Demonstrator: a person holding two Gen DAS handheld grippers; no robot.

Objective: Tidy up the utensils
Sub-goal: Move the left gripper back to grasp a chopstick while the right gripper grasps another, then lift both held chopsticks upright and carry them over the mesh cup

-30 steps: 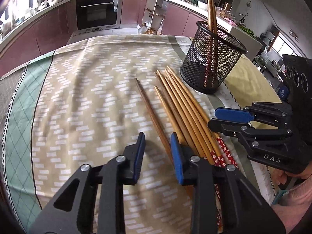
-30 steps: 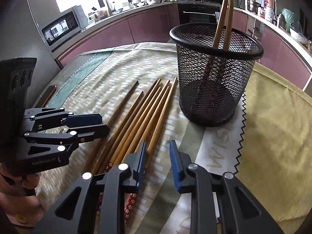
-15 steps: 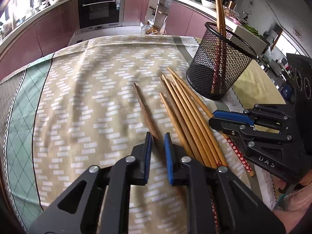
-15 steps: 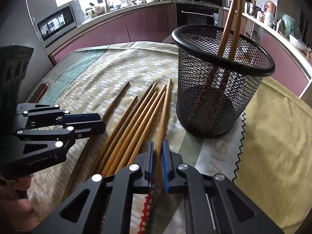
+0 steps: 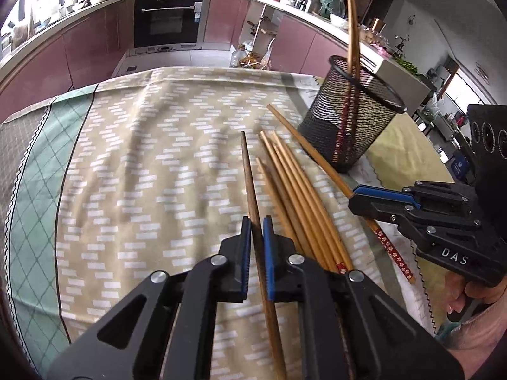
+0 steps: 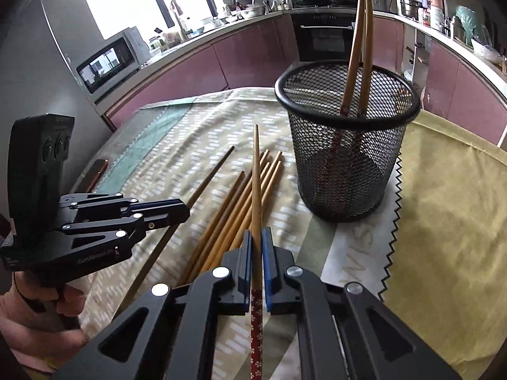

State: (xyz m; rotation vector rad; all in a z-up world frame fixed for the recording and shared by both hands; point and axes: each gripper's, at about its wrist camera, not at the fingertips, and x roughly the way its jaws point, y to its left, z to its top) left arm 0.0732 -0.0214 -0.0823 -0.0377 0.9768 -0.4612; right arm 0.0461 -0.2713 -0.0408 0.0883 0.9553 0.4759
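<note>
Patterned tablecloth underneath, black mesh cup holding two chopsticks ahead and right of both tools, loose chopstick bundle between them, left gripper just closed on a dark chopstick, right gripper just closed on a red-patterned chopstick.

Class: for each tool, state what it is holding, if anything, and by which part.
Left tool: dark brown chopstick, gripped around mid-length. Right tool: lighter chopstick, gripped just above its red flowered handle end.
</note>
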